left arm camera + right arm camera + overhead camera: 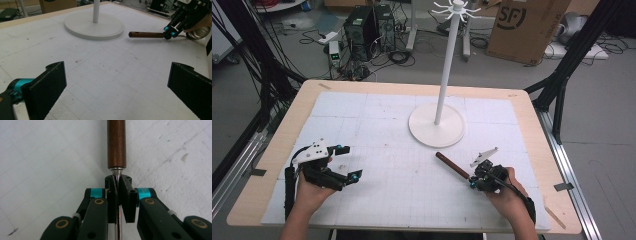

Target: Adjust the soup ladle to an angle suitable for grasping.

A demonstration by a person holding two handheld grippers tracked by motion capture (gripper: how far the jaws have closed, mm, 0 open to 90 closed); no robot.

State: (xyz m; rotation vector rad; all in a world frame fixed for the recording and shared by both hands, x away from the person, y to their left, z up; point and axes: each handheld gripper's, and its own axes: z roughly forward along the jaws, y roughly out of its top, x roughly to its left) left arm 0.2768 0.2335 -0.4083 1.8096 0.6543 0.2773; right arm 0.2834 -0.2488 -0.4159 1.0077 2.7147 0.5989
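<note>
A ladle with a brown wooden handle (452, 166) lies on the white mat (387, 130), its handle pointing at the white stand. My right gripper (472, 181) is shut on the thin metal shank just behind the handle (116, 143); the right gripper (118, 181) has its jaws pressed on the shank. In the left gripper view the handle (146, 34), the right gripper (171, 32) and the steel bowl (200, 32) sit at the far right. My left gripper (350, 162) rests at the mat's left, open and holding nothing (117, 85).
A white stand with a round base (427, 132) and a tall pole (444, 75) topped by hooks rises at the mat's middle back. The wooden table edge (277, 150) frames the mat. Beyond it on the floor are a cardboard box (524, 25) and computers (367, 27).
</note>
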